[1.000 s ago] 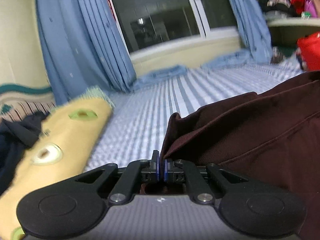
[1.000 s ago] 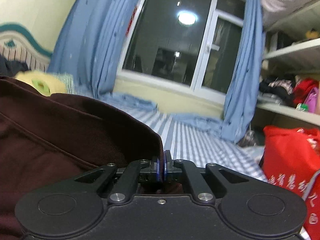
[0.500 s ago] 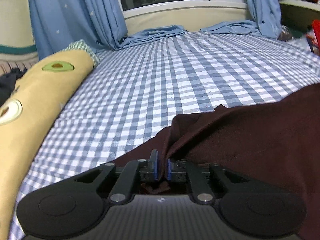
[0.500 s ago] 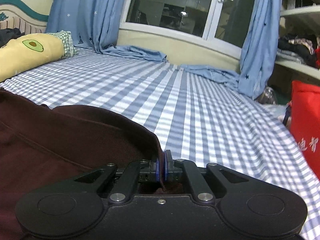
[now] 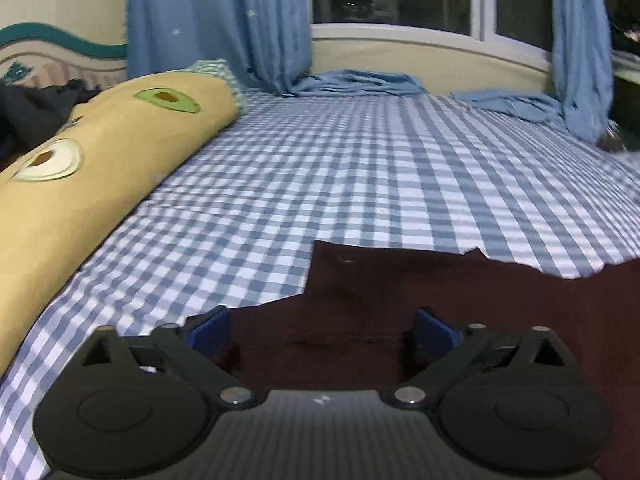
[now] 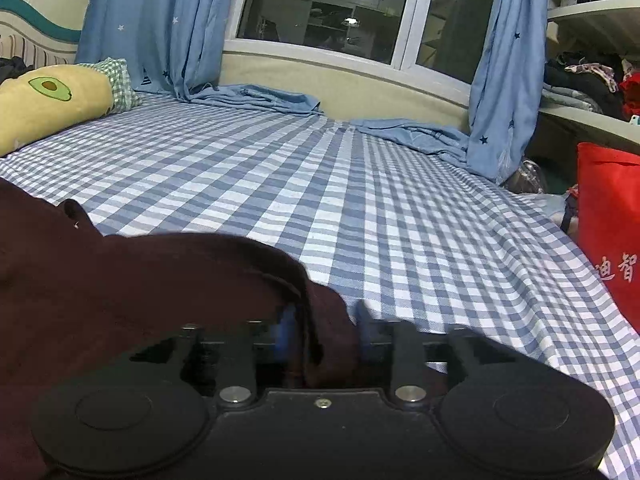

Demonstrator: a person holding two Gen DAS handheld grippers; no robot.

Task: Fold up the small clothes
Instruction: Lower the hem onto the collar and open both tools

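A dark maroon garment [image 5: 460, 288] lies on the blue-and-white checked bed sheet [image 5: 320, 168]. My left gripper [image 5: 322, 328] sits low over the garment's near left edge; its jaws are opening and stand wide, the blue pads [image 5: 210, 330] clear of the cloth, which lies flat beneath them. In the right wrist view the garment [image 6: 152, 280] fills the lower left. My right gripper [image 6: 325, 330] is at the garment's right edge with its jaws opening. A raised fold of maroon cloth stands loose between the blue pads [image 6: 286, 330].
A long yellow avocado-print pillow [image 5: 80, 168] lies along the bed's left side, dark clothes [image 5: 28, 116] behind it. Blue curtains [image 6: 160, 28] pool on the bed's far edge under the window. A red bag [image 6: 612, 232] and a cluttered shelf [image 6: 580, 80] stand at the right.
Both grippers came down to the bed with the garment and then opened, letting go of the cloth. The maroon garment now lies on the sheet instead of hanging from the pads.
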